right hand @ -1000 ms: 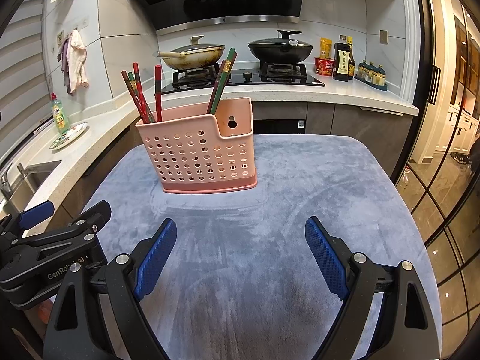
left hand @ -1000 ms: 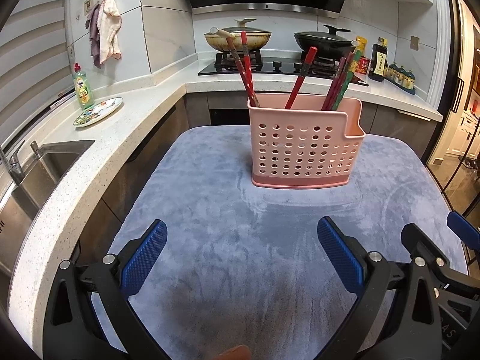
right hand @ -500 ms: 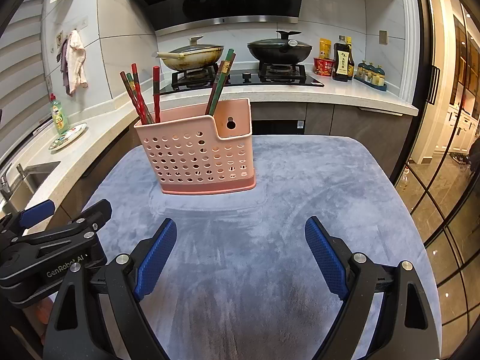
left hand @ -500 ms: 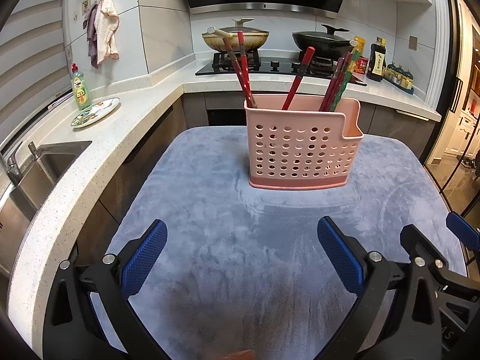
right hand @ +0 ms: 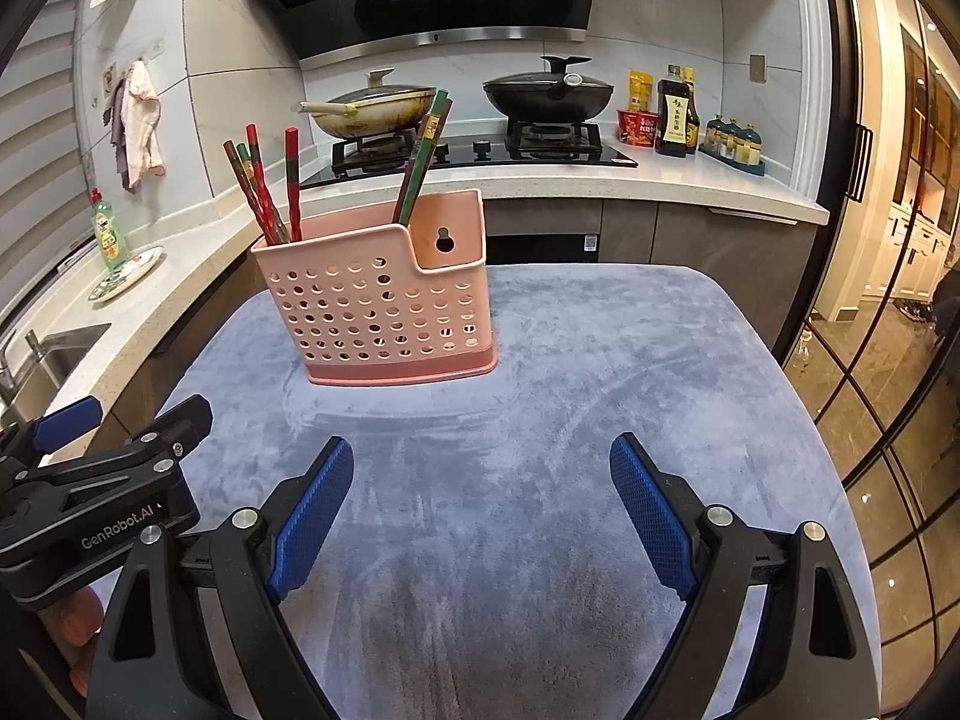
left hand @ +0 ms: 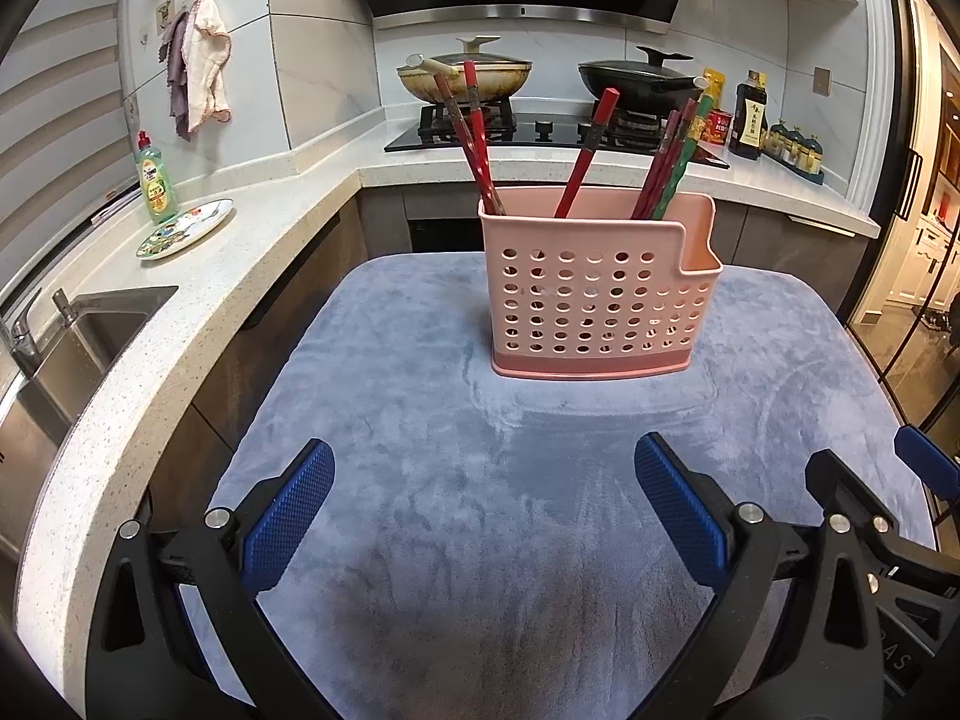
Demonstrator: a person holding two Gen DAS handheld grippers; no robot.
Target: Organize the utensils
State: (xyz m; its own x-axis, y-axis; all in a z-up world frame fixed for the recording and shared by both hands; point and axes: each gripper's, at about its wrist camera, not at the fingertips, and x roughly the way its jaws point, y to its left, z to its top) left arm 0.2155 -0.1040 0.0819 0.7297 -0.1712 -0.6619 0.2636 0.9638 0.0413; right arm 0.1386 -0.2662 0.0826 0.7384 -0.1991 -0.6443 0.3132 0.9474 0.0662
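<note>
A pink perforated utensil basket (left hand: 594, 294) (right hand: 384, 306) stands upright on the grey-blue cloth (left hand: 480, 480) (right hand: 540, 450) that covers the table. Several red and green chopsticks (left hand: 576, 156) (right hand: 264, 186) stick up out of it, some at its left end and some at its right. My left gripper (left hand: 483, 480) hovers over the near part of the cloth, open, with nothing between its blue pads. Beside it, my right gripper (right hand: 480, 480) is open too and holds nothing. Both are well short of the basket. The left gripper's body (right hand: 90, 492) shows at the left edge of the right wrist view.
A speckled counter (left hand: 120, 360) with a sink (left hand: 72, 348) runs along the left, holding a dish-soap bottle (left hand: 156, 177) and a plate (left hand: 183, 228). Behind the table is a hob with two pans (left hand: 636, 81) and sauce bottles (left hand: 750, 120). Glass doors (right hand: 888, 300) stand at the right.
</note>
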